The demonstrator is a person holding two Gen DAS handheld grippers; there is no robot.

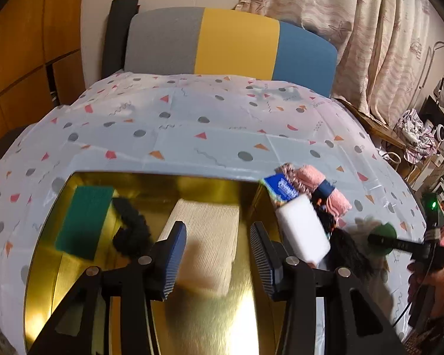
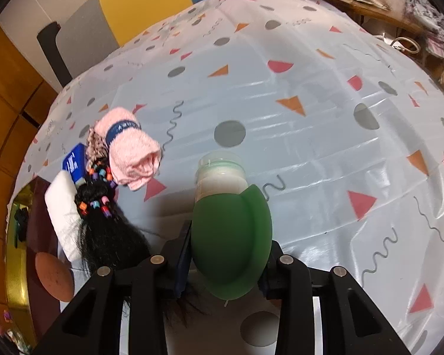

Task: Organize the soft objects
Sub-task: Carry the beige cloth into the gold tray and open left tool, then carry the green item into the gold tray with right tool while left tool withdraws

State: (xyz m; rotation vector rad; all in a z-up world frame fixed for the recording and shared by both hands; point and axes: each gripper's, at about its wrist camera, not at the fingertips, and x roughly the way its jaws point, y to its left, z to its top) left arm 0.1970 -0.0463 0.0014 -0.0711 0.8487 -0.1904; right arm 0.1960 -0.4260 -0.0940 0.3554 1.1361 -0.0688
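The green squeeze bottle [image 2: 232, 245] sits clamped between the jaws of the right tool [image 2: 225, 269], its soft green body filling the gap and its pale capped neck pointing forward, away from the wrist. So its long axis runs along the fingers, not across them. It hangs above the bench [image 2: 310, 103], which is covered by a patterned cloth, and no part of it appears to rest on that cloth.

The relation the next move turns on is sideways: the gold tin [image 1: 41, 236] lies to the left of the bottle. In the right wrist view only a sliver of the tin's rim [image 2: 11, 251] shows at the far left edge, with the loose pile between: a white sponge [image 2: 62, 207], a black hairpiece with coloured beads [image 2: 103, 227], a rolled pink towel [image 2: 133, 153] and a blue tissue pack [image 2: 72, 159]. To reach the tin, I judge the bottle must travel leftward over that pile, high enough not to drag it.

The left tool [image 1: 217, 254] is the nearer one to the tin; it hovers directly over the tin's inside, jaws apart and holding nothing. Below it lie a cream folded cloth [image 1: 207, 236], a green scouring pad [image 1: 83, 219] and a black scrunchie [image 1: 131, 230]. The free floor of the tin looks to be at its near side, beneath the left tool, so that tool may need to clear out.
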